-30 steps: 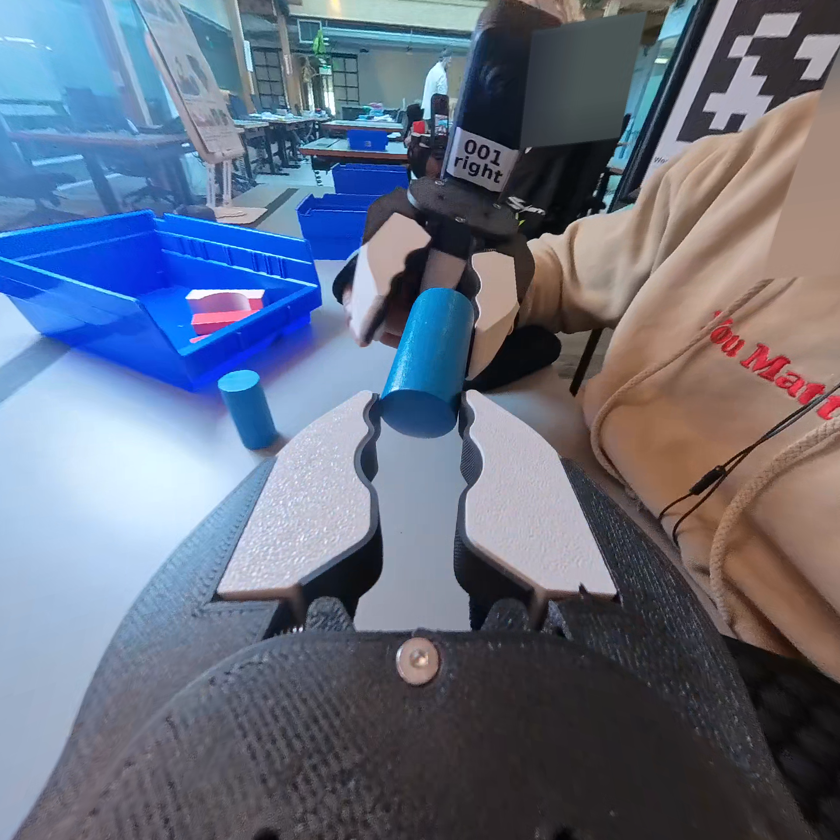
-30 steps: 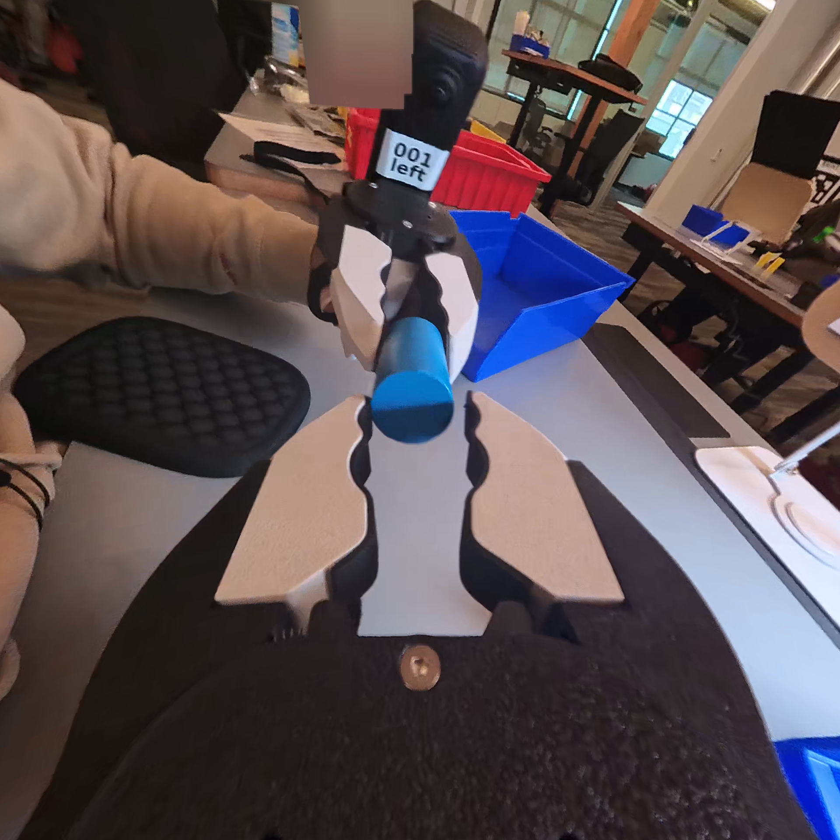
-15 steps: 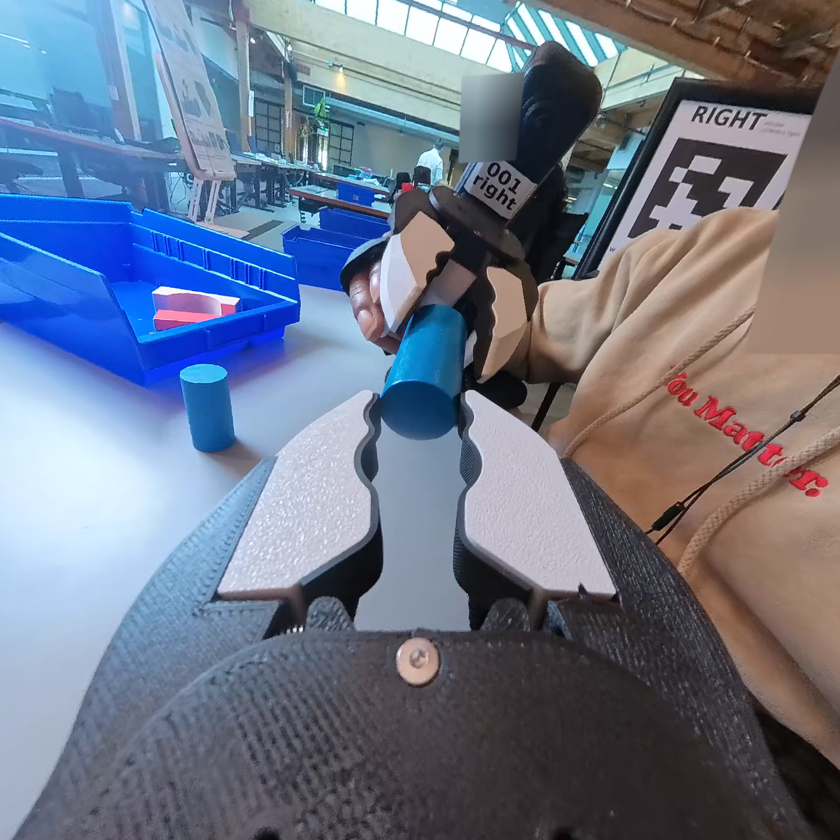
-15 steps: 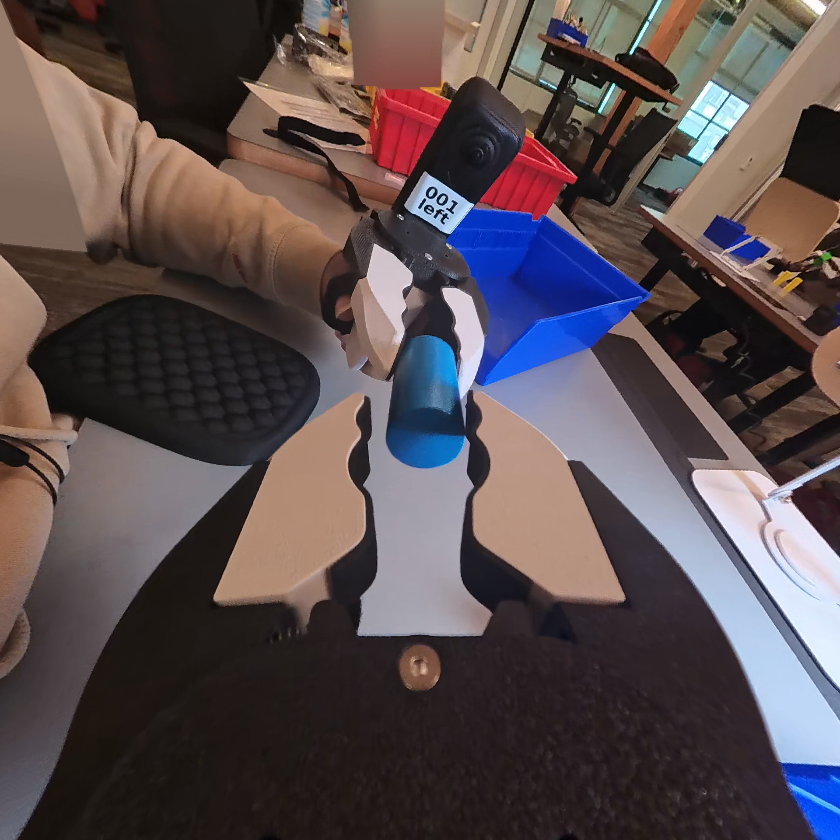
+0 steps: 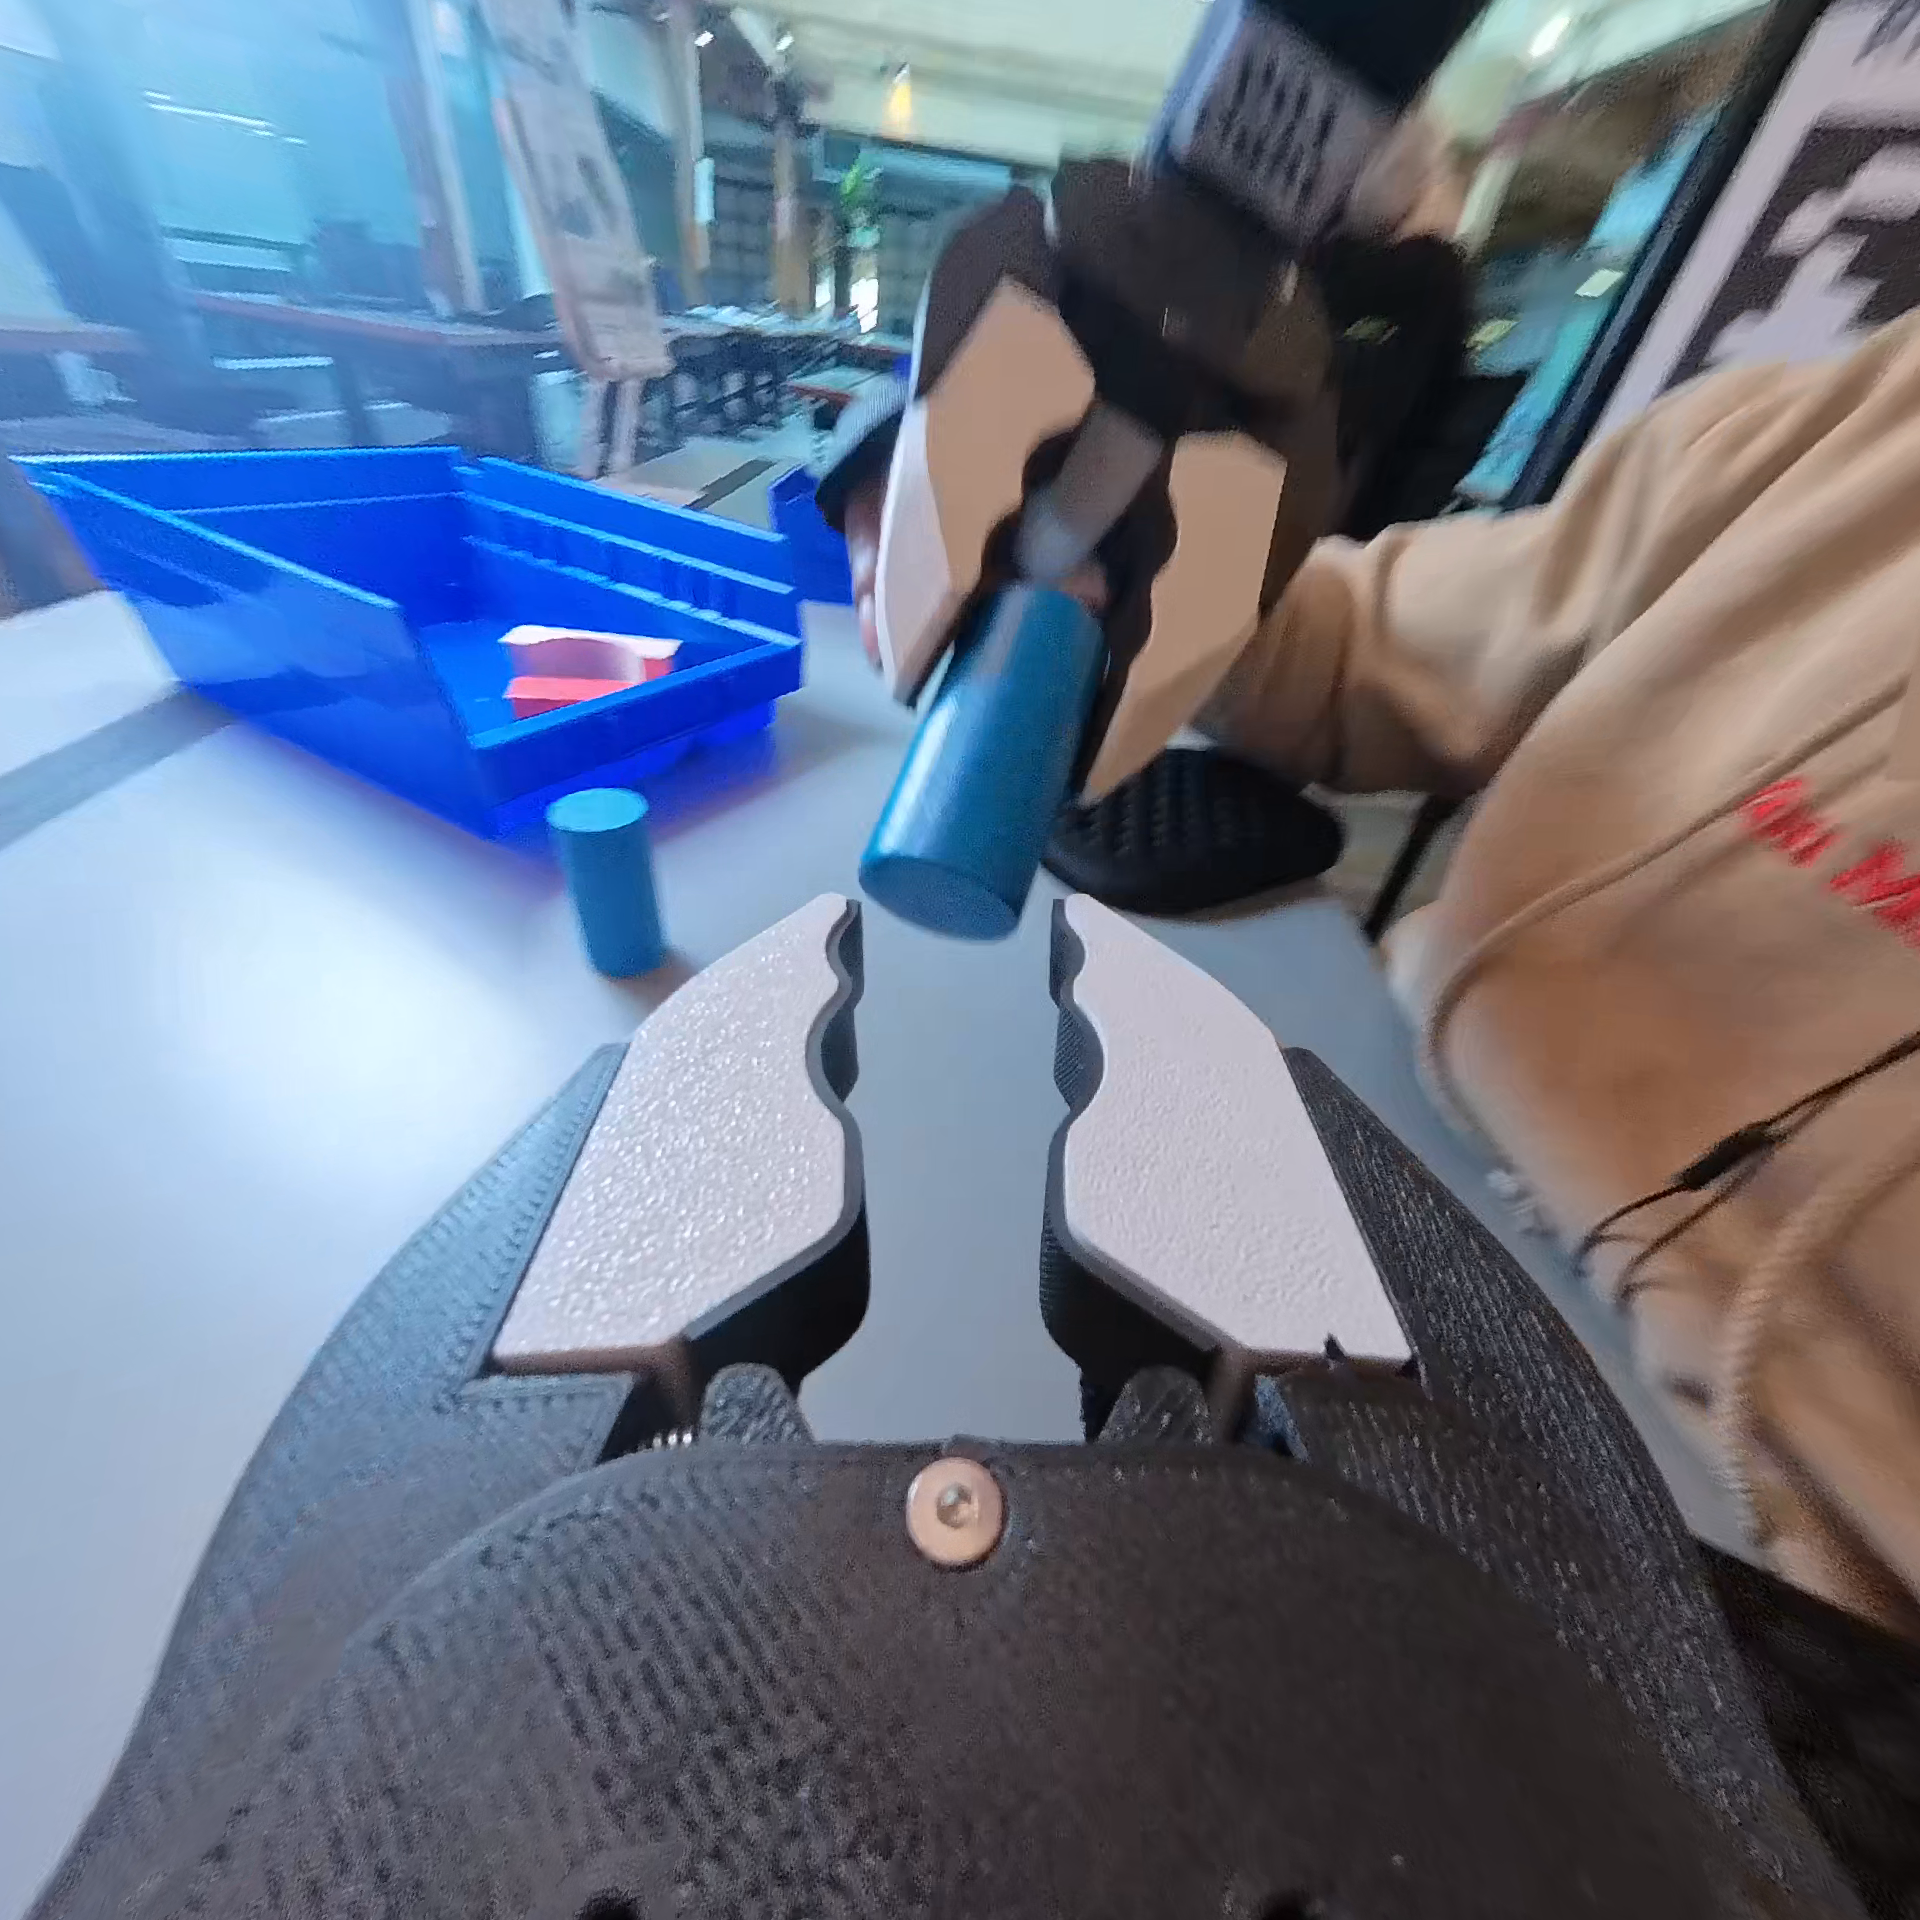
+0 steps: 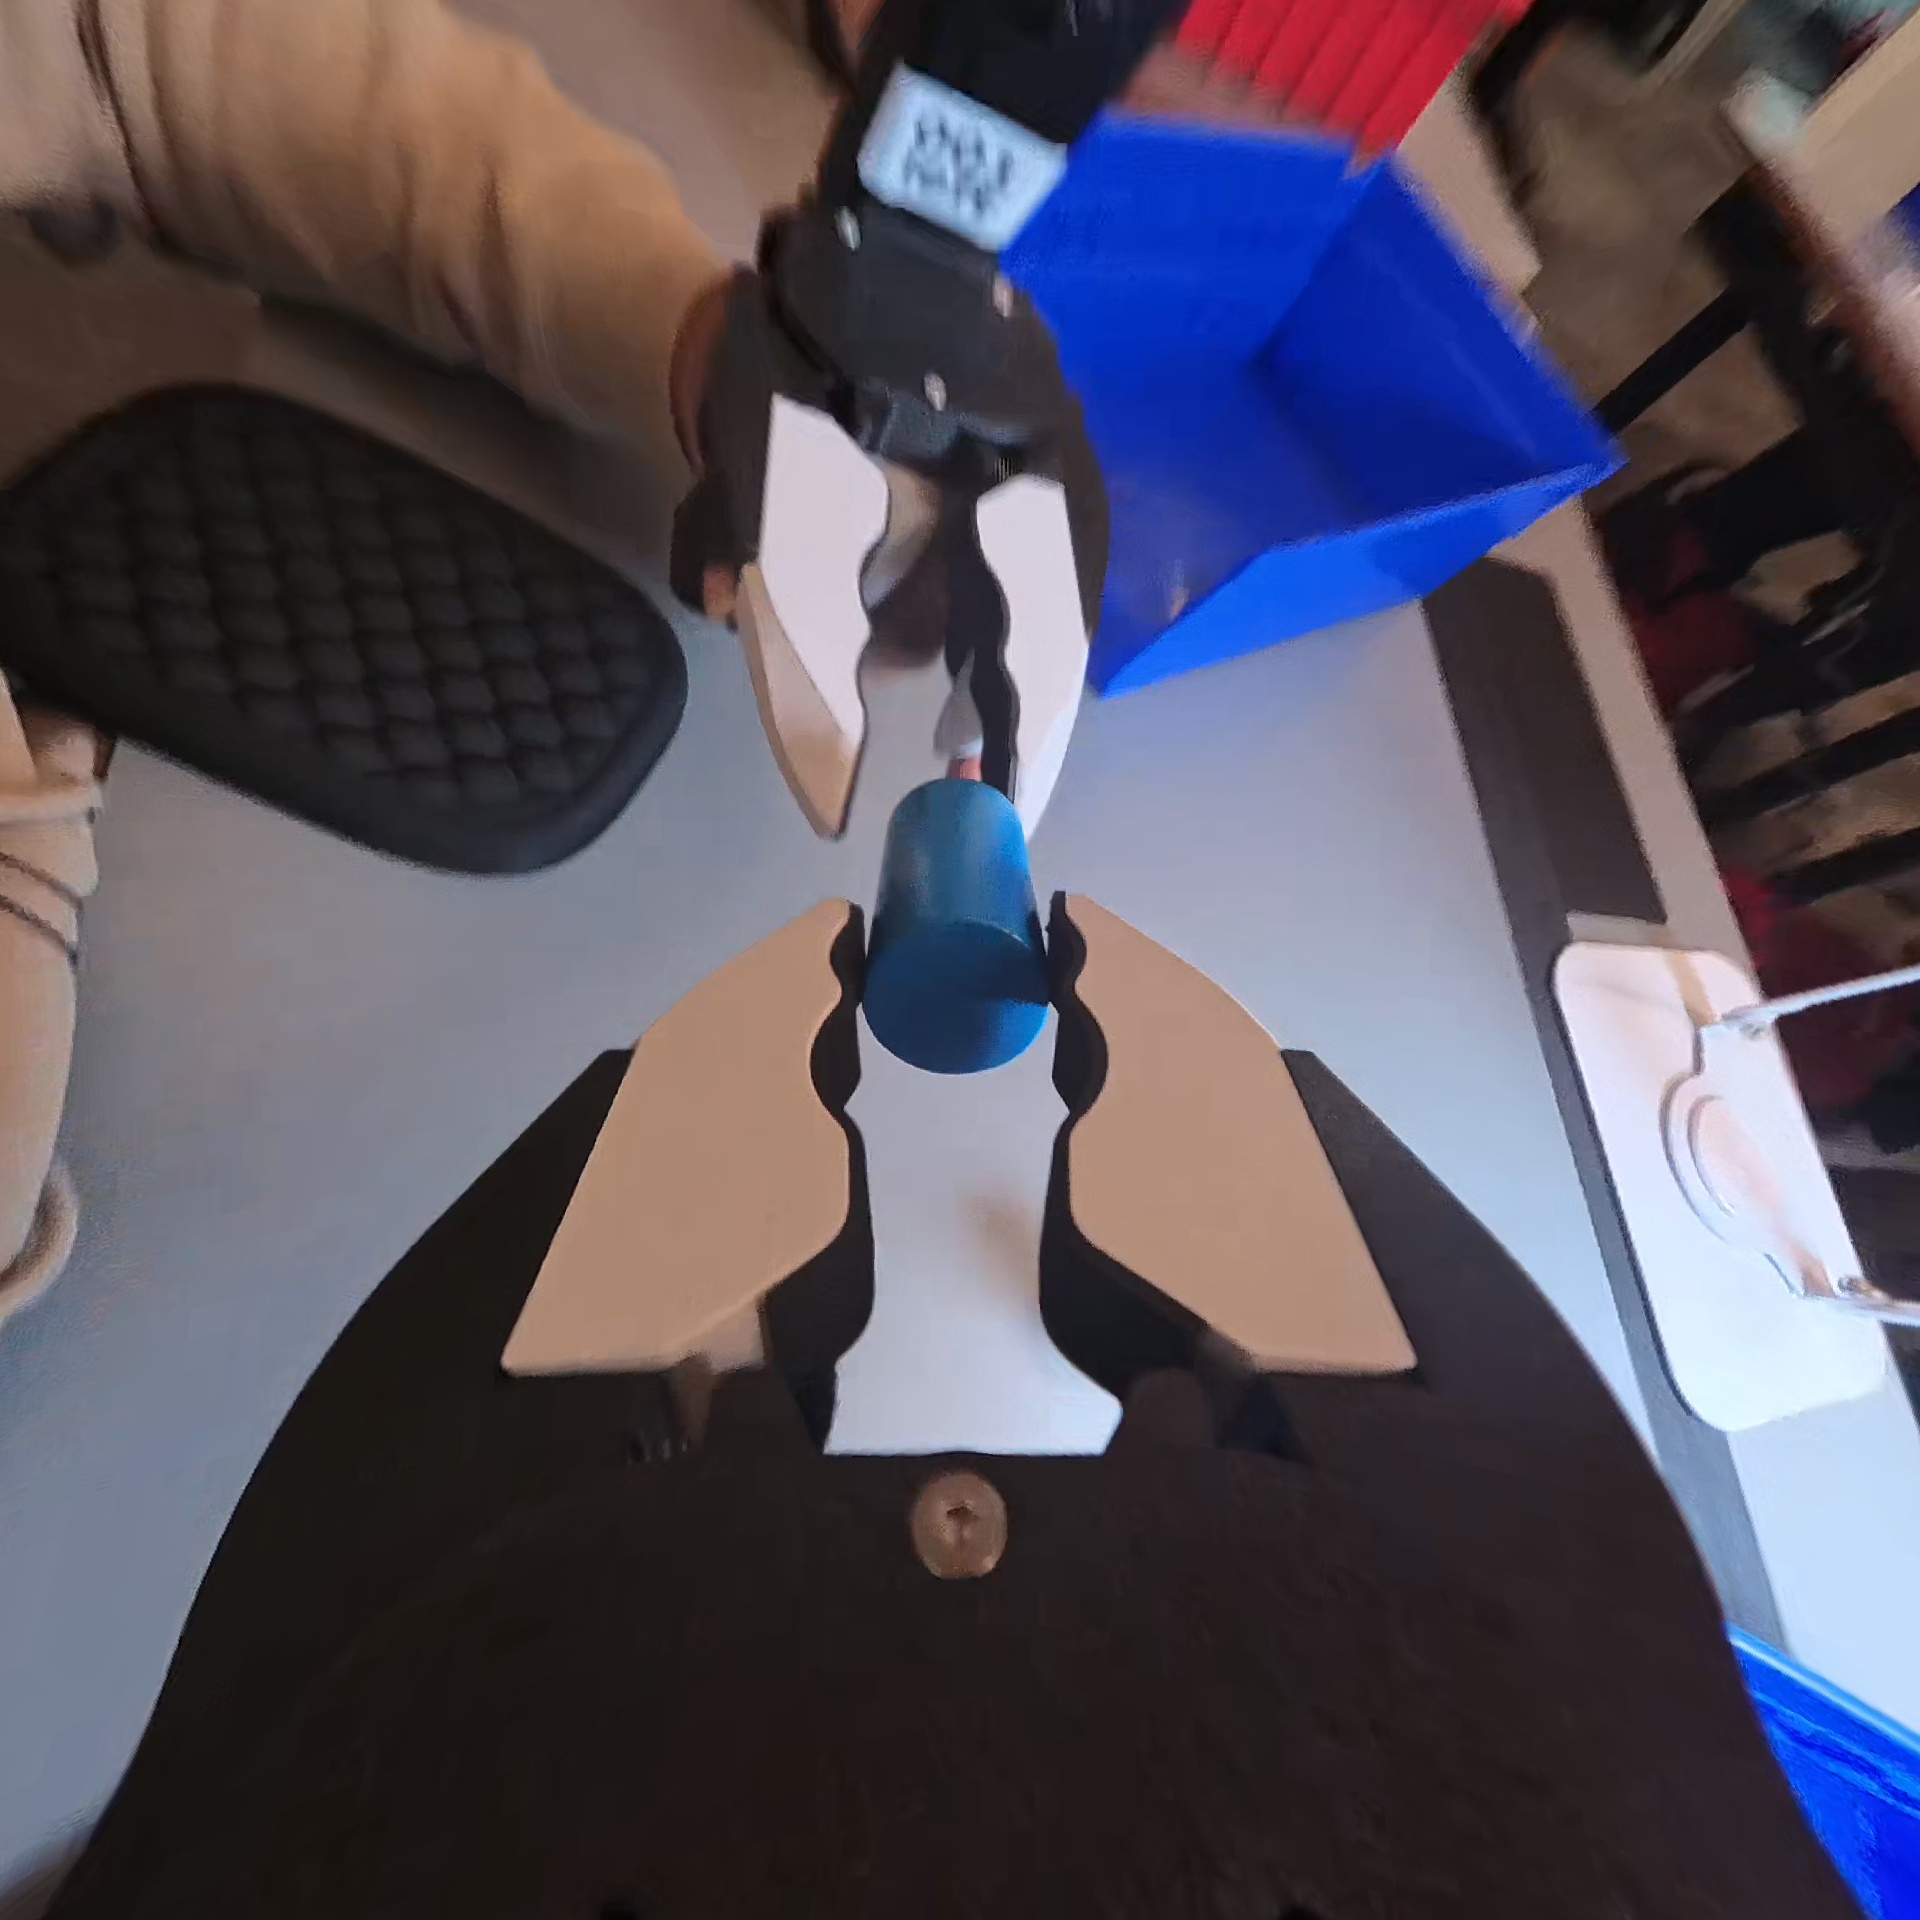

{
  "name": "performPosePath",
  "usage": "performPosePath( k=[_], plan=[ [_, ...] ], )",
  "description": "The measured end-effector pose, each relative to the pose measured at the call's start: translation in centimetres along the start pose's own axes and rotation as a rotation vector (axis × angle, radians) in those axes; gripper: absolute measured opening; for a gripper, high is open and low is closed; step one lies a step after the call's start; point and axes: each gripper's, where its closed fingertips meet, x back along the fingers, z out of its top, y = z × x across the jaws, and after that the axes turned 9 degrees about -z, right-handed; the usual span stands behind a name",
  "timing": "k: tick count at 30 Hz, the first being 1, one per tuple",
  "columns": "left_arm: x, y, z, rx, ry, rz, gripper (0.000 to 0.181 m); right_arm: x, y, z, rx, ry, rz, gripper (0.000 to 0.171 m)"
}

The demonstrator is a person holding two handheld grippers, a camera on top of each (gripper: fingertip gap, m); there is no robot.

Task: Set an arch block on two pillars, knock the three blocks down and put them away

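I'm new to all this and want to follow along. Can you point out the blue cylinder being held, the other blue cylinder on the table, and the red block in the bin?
Held blue cylinder [image 6: 956, 961]: right wrist view, round end face.
Standing blue cylinder [image 5: 608, 883]: left wrist view, side wall.
Red block [image 5: 587, 665]: left wrist view, front face.

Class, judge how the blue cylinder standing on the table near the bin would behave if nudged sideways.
The standing cylinder is taller than wide, so it would probably tip. Once down, its round side would likely roll across the smooth table. It looks rigid, probably unharmed.
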Motion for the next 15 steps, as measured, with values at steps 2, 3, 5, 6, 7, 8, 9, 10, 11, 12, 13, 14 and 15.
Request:
performPosePath(
  k=[2, 3, 5, 6, 7, 8, 9, 10, 11, 12, 13, 14, 15],
  plan=[
    [0.6, -0.9, -0.7, -0.044, -0.061, 0.092, 0.039, -0.3, 1.8, -0.7, 0.035, -0.137, 0.039, 0.034],
    [1.1, -1.5, -1.1, -0.052, -0.087, 0.144, 0.04, -0.7, 2.9, -1.2, 0.055, -0.202, 0.049, 0.034],
    [2.1, -2.5, -1.6, -0.063, -0.116, 0.237, 0.04, -1.7, 4.4, -2.4, 0.084, -0.343, 0.118, 0.034],
    [2.6, -2.9, -1.7, -0.069, -0.122, 0.271, 0.04, -2.5, 5.0, -2.9, 0.087, -0.396, 0.148, 0.034],
    [3.1, -3.2, -1.9, -0.067, -0.131, 0.304, 0.04, -3.3, 5.5, -3.6, 0.085, -0.457, 0.182, 0.034],
    [3.5, -3.4, -2.0, -0.066, -0.138, 0.323, 0.04, -4.2, 5.8, -4.4, 0.093, -0.514, 0.211, 0.034],
    [3.8, -3.5, -2.0, -0.069, -0.14, 0.332, 0.039, -5.1, 6.1, -5.2, 0.107, -0.56, 0.233, 0.034],
    [4.0, -3.5, -2.0, -0.074, -0.143, 0.345, 0.038, -6.0, 6.1, -6.2, 0.113, -0.608, 0.258, 0.034],
    [4.2, -3.5, -2.0, -0.085, -0.151, 0.359, 0.038, -6.8, 6.0, -7.0, 0.112, -0.648, 0.282, 0.034],
    [4.4, -3.4, -2.0, -0.1, -0.163, 0.366, 0.038, -7.6, 5.8, -7.8, 0.108, -0.677, 0.309, 0.034],
    [4.5, -3.4, -2.1, -0.114, -0.174, 0.372, 0.037, -8.2, 5.5, -8.5, 0.102, -0.698, 0.335, 0.034],
    [4.6, -3.3, -2.2, -0.126, -0.185, 0.38, 0.037, -8.7, 5.2, -9.0, 0.096, -0.712, 0.353, 0.034],
    [4.6, -3.3, -2.4, -0.136, -0.197, 0.381, 0.037, -9.1, 4.9, -9.4, 0.091, -0.722, 0.367, 0.034]
  ],
)
